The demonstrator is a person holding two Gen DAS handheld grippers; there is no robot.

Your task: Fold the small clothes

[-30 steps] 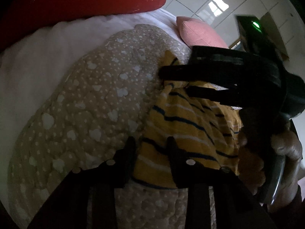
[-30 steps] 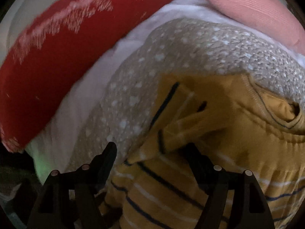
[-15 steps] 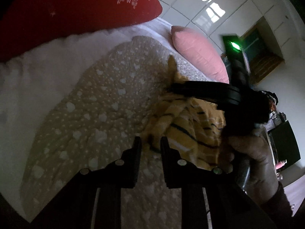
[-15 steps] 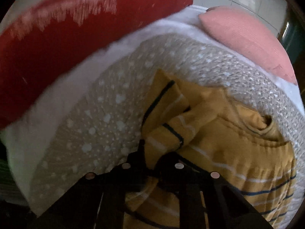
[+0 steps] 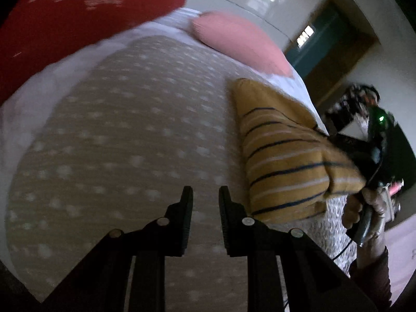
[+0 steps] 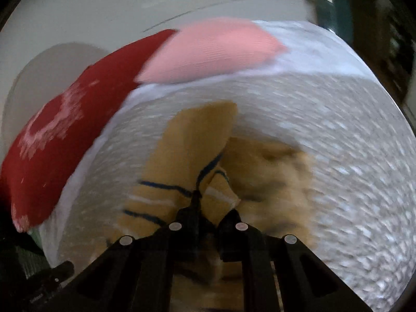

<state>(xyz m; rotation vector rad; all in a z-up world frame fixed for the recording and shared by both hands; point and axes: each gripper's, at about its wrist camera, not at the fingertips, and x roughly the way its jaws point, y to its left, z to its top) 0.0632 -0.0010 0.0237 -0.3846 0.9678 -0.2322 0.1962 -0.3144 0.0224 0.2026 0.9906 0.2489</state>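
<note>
A yellow garment with navy and white stripes lies bunched on the beige spotted quilt, to the right in the left wrist view. My left gripper hovers over bare quilt to the garment's left. Its jaws are shut to a narrow gap, with nothing between them. My right gripper is shut on a fold of the garment, and the cloth trails up and away from its fingers. In the left wrist view a person's hand holds that right gripper at the garment's right edge.
A red pillow and a pink pillow lie at the far end of the bed on a white sheet. The bed's right edge runs just beyond the garment. A doorway stands behind it.
The right gripper shut on the garment and pulled it to the right. The left gripper came off the cloth and now sits over bare quilt. Both views are blurred from motion.
</note>
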